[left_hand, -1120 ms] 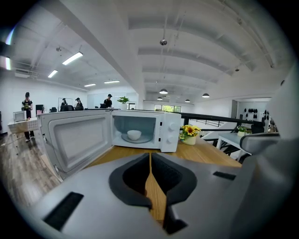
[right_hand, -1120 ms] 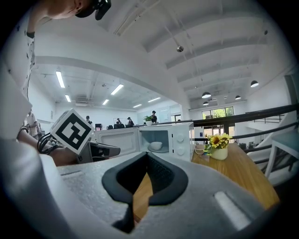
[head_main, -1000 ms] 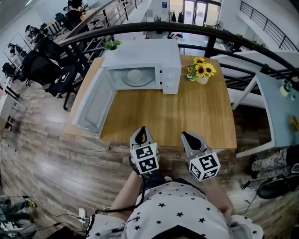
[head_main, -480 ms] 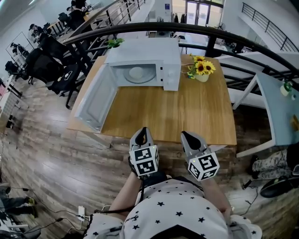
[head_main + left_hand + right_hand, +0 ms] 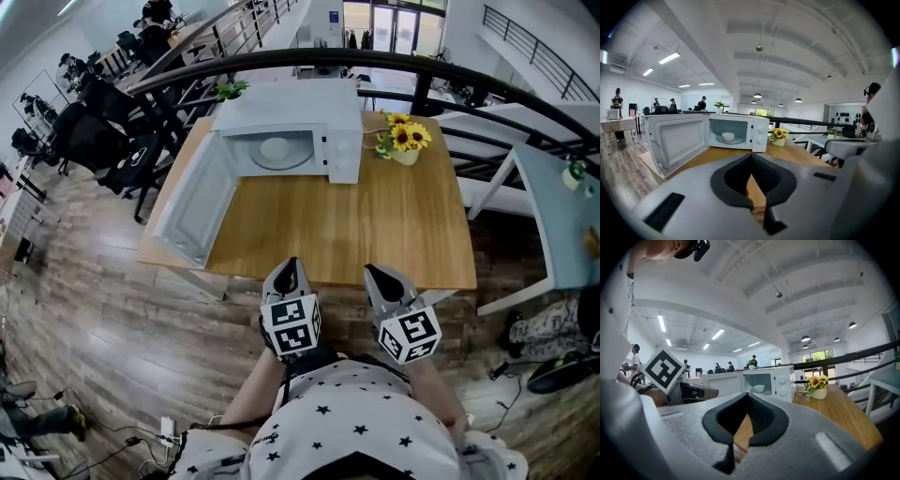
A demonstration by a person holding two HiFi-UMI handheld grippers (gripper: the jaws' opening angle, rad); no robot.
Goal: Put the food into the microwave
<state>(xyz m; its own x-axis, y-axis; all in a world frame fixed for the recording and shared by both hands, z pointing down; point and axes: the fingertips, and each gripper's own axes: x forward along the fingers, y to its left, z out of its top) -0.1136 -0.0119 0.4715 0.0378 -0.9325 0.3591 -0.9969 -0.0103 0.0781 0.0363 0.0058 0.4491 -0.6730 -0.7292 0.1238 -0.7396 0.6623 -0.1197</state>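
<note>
Left gripper (image 5: 289, 267): held low in front of the person's body, tips over the near edge of the wooden table (image 5: 375, 225), pointing slightly down toward the microwave (image 5: 309, 108).
Right gripper (image 5: 375, 274): just beside the left, about level.
Jaws: both pairs pressed together, nothing between them.
Food: a white bowl (image 5: 274, 147) sits on the turntable inside the microwave, door (image 5: 192, 202) swung open.
Since a second ago: both grippers keep the same side-by-side pose; the bowl has not moved.
</note>
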